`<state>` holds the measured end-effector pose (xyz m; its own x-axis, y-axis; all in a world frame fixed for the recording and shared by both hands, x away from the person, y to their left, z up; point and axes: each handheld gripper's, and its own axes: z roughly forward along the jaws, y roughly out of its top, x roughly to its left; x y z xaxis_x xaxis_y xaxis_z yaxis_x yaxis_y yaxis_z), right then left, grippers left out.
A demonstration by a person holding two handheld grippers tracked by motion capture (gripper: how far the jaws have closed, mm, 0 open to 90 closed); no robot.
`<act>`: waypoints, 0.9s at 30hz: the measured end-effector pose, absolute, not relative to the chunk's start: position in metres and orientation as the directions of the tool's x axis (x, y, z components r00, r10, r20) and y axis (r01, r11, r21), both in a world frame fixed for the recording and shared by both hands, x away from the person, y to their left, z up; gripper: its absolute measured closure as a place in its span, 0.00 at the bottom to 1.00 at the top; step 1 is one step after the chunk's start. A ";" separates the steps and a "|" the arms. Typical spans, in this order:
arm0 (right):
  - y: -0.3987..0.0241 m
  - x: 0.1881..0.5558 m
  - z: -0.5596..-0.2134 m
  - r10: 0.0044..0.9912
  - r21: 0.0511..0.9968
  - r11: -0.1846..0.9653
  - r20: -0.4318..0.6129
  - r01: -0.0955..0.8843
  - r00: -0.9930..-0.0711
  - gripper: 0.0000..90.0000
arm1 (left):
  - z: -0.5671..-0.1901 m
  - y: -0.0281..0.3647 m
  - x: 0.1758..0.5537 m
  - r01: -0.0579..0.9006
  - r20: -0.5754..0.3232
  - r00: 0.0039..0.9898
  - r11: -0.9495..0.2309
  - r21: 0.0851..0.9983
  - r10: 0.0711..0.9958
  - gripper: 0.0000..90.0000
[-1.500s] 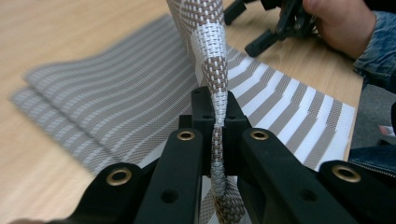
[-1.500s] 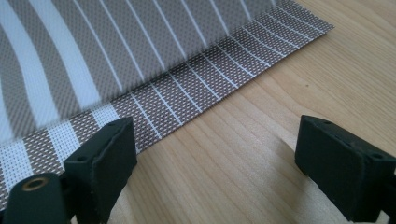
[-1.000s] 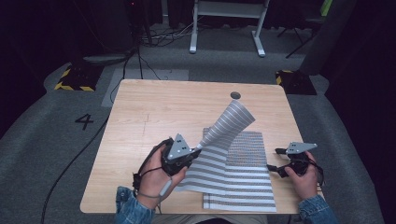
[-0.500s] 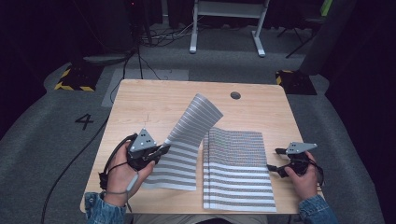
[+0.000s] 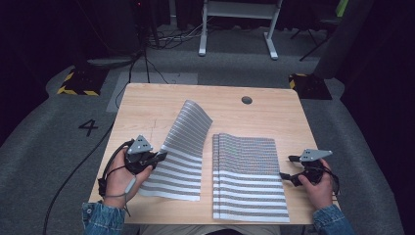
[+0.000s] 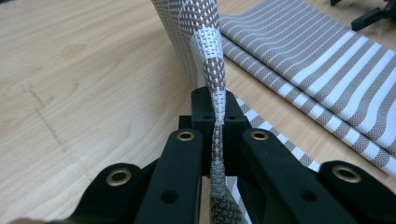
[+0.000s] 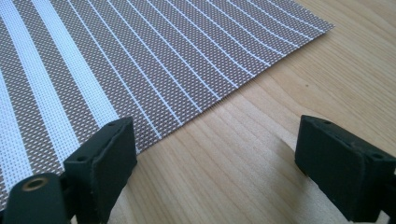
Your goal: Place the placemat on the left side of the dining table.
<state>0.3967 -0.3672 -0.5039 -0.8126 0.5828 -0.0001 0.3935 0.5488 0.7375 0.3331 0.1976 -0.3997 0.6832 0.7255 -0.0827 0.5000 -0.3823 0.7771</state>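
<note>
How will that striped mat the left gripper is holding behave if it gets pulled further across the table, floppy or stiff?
Probably semi-stiff: the striped mat arches up in one smooth curve rather than collapsing. It looks thin and light, since the left gripper lifts it by one pinched edge. The coarse weave should hold in the jaws, yet may slide easily on the smooth wooden table.

Lab or studio: dark surrounds, grey carpet (image 5: 58,147) marked "4", hazard-taped blocks (image 5: 78,82), floor cables (image 5: 161,41).

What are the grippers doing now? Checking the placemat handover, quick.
Left gripper: shut on the striped placemat.
Right gripper: open, holding nothing.
</note>
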 end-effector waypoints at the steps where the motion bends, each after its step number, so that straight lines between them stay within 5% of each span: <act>1: -0.367 0.397 -0.504 0.583 0.737 0.549 0.000 0.394 -0.813 0.14 | -0.402 0.197 0.335 0.504 -0.085 0.684 -0.386 0.773 0.724 0.98; 11: -0.367 0.397 -0.504 0.583 0.737 0.549 0.000 0.394 -0.812 0.14 | -0.423 0.200 0.358 0.499 -0.066 0.663 -0.374 0.782 0.746 0.96; 12: -0.367 0.397 -0.504 0.583 0.737 0.549 0.000 0.394 -0.812 0.14 | -0.423 0.200 0.358 0.499 -0.066 0.663 -0.374 0.782 0.746 0.92; 15: -0.367 0.397 -0.504 0.583 0.738 0.549 0.000 0.393 -0.813 0.14 | -0.425 0.205 0.367 0.394 0.111 0.539 -0.366 0.843 0.835 0.55; 17: -0.367 0.397 -0.504 0.583 0.738 0.548 0.000 0.394 -0.812 0.14 | -0.422 0.207 0.368 0.375 0.138 0.495 -0.355 0.856 0.858 0.44; 27: -0.367 0.397 -0.504 0.583 0.738 0.549 0.000 0.394 -0.812 0.14 | -0.408 0.167 0.347 0.384 0.040 0.592 -0.325 0.864 0.805 0.37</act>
